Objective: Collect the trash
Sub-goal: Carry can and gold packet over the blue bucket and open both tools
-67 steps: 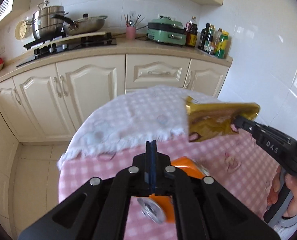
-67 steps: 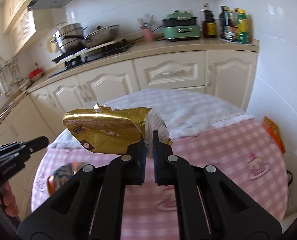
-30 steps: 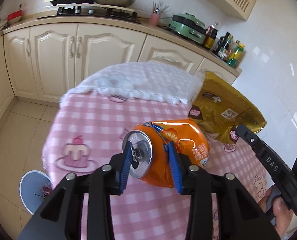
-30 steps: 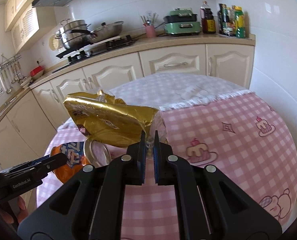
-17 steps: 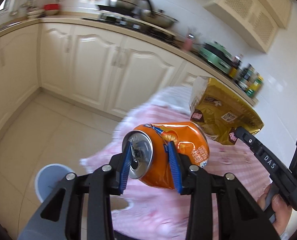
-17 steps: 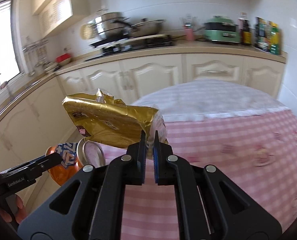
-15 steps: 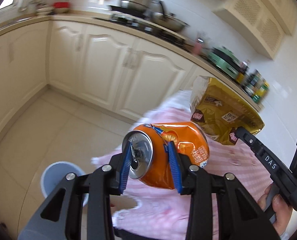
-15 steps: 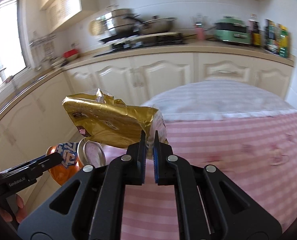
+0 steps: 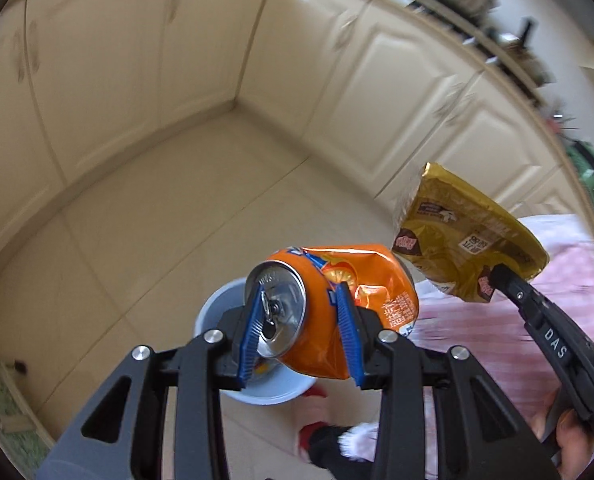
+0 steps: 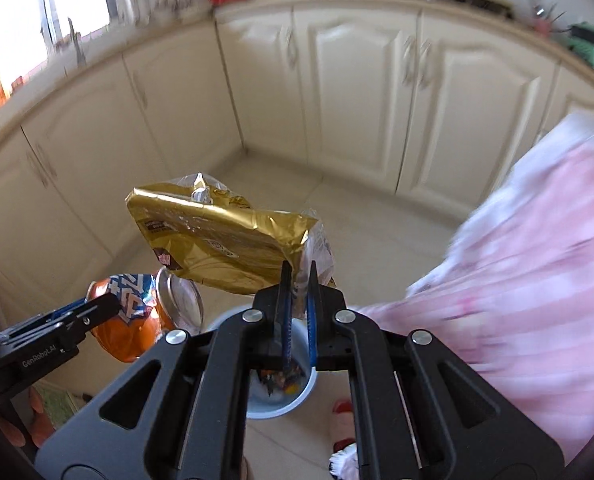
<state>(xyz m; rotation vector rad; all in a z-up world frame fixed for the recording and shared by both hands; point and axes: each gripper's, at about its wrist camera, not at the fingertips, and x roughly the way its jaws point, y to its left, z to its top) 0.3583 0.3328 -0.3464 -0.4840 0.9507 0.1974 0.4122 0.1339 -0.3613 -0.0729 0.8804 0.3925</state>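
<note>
My left gripper (image 9: 301, 300) is shut on a crushed orange soda can (image 9: 361, 280), which lies sideways between the blue pads with its silver top facing left. Straight below the can stands a pale blue trash bin (image 9: 213, 308) on the floor. My right gripper (image 10: 297, 276) is shut on the corner of a crumpled gold snack bag (image 10: 217, 240), held above the same trash bin (image 10: 297, 400), whose bottom holds some coloured scraps. The gold bag (image 9: 461, 236) and the right gripper (image 9: 497, 276) also appear at the right of the left wrist view, and the can (image 10: 129, 316) at the lower left of the right wrist view.
Cream kitchen cabinets (image 10: 361, 92) wrap around the beige tiled floor (image 9: 169, 216). The table with its pink checked cloth (image 10: 529, 288) stands to the right of the bin. Red and white slippers (image 9: 329, 436) show on the floor next to the bin.
Both grippers swung left off the table and down toward the floor, still holding the can and the bag. The trash bin now lies directly beneath them.
</note>
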